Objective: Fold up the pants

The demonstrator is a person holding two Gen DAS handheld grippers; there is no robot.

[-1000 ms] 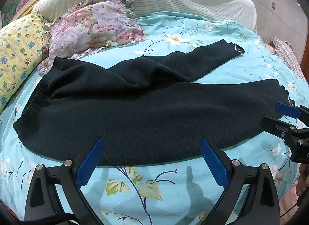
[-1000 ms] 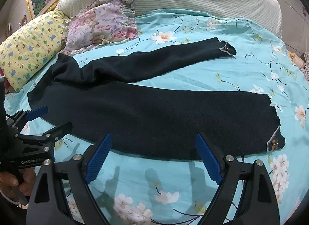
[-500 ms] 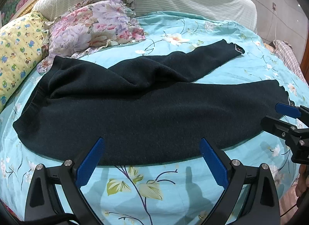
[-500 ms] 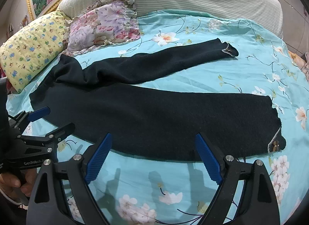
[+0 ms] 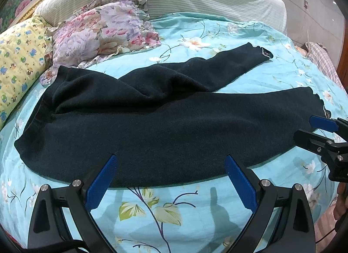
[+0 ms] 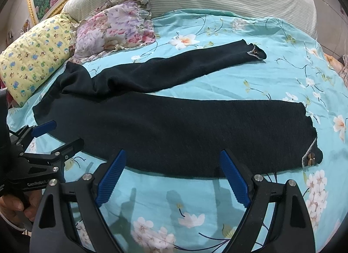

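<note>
**A:** Where do the pants lie for you?

**B:** Your dark knitted pants (image 5: 165, 122) lie flat across the middle of the frame on the turquoise flower-print bedsheet (image 5: 152, 213), waistband at the left, legs running right. The far leg angles to the upper right; a wedge of bare sheet shows between the two cuffs.

**A:** And the grippers?

**B:** Your left gripper (image 5: 170, 180) hangs at the bottom centre, jaws spread wide, blue pads (image 5: 101, 182) just short of the near hem. Your right gripper (image 6: 173, 177) is likewise spread and holds nothing. Bare sheet lies below the hem; the yellow cartoon-print pillow (image 6: 35, 57) and pink floral pillow (image 6: 115, 24) crowd the upper left.
</note>
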